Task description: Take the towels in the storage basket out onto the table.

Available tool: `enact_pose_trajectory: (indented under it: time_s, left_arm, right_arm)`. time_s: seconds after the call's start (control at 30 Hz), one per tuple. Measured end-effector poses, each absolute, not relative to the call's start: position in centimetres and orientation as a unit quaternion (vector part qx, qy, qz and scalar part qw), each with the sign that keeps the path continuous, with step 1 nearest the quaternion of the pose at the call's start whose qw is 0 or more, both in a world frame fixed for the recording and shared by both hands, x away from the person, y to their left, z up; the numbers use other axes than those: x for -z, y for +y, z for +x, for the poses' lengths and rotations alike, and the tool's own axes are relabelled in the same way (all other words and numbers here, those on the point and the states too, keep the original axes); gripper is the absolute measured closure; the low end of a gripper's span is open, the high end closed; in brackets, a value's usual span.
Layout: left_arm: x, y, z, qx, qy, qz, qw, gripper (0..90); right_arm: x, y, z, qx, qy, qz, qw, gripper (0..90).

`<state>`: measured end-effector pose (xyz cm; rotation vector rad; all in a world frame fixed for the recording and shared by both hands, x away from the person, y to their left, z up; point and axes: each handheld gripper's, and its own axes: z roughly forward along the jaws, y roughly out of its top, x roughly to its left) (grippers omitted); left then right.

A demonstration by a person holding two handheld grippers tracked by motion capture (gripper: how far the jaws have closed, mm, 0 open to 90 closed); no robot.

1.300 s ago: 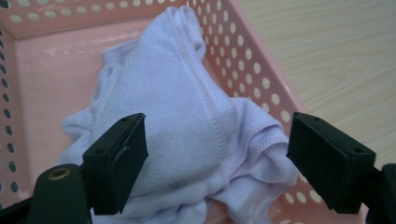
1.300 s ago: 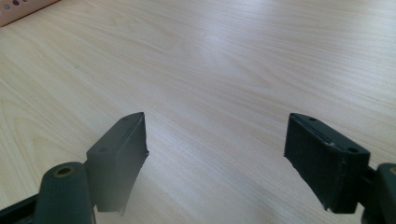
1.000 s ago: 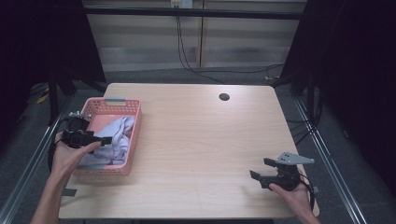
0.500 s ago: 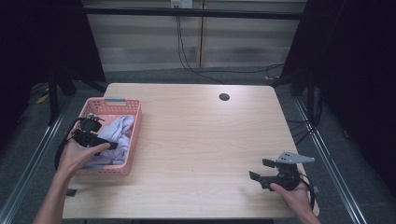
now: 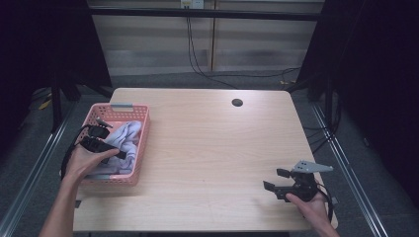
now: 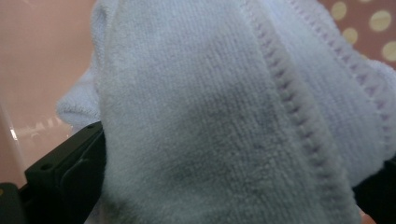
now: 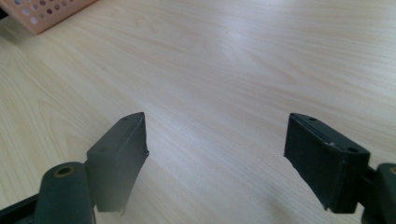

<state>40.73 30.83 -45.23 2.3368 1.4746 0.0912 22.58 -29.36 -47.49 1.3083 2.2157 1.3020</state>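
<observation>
Two tongs: left tongs [image 5: 116, 154] straddle the towel [image 5: 126, 140] in the basket [image 5: 143, 148], grip unclear; right tongs [image 5: 274, 179] released.

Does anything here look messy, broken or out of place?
Nothing looks damaged or spilled. The pale towel lies bunched, not folded, in the pink basket, where the left gripper is reaching into it.

A light wooden table [image 5: 212, 148] with rounded corners carries a pink perforated basket [image 5: 141, 140] along its left edge. A small dark round hole [image 5: 237, 102] sits near the far edge, right of centre.
</observation>
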Motion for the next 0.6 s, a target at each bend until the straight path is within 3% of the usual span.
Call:
enact_pose_trajectory:
  time_s: [0.3, 0.6]
  left_arm:
    - [46.1, 30.2, 41.4, 0.0, 0.524, 0.84, 0.139, 0.0]
    - [46.2, 29.8, 41.4, -0.008, 0.524, 0.841, 0.133, 16.1]
  right_arm:
    - [47.4, -29.5, 22.6, -0.452, 0.759, 0.451, 0.127, 21.4]
    - [47.4, -29.3, 22.5, -0.451, 0.762, 0.448, 0.126, 21.5]
